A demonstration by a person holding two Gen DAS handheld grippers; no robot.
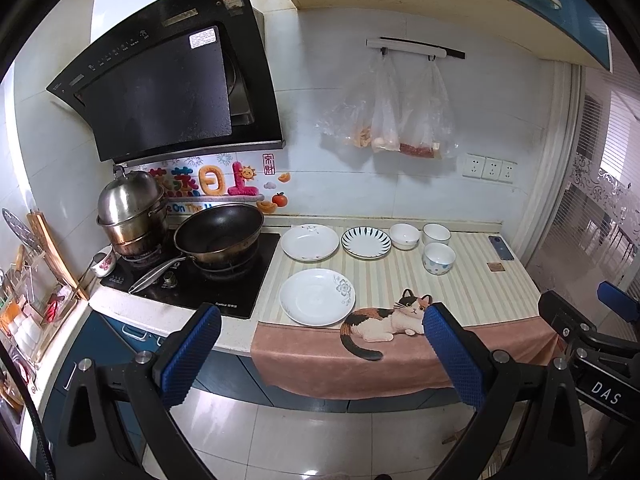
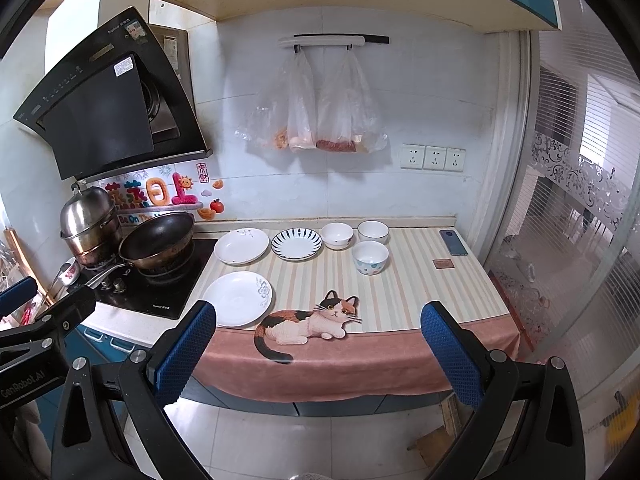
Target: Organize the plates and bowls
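Three plates lie on the striped cat mat: a white flower plate at the front, a plain white plate behind it, and a blue-striped plate to its right. Three bowls stand further right: a white bowl, a white blue-rimmed bowl and a dotted bowl. They also show in the right wrist view: flower plate, plain plate, striped plate, bowls. My left gripper and right gripper are open and empty, held off the counter's front edge.
A gas stove with a black wok and a steel steamer pot stands left of the mat. A phone and a small brown card lie at the mat's right end. Plastic bags hang on the wall.
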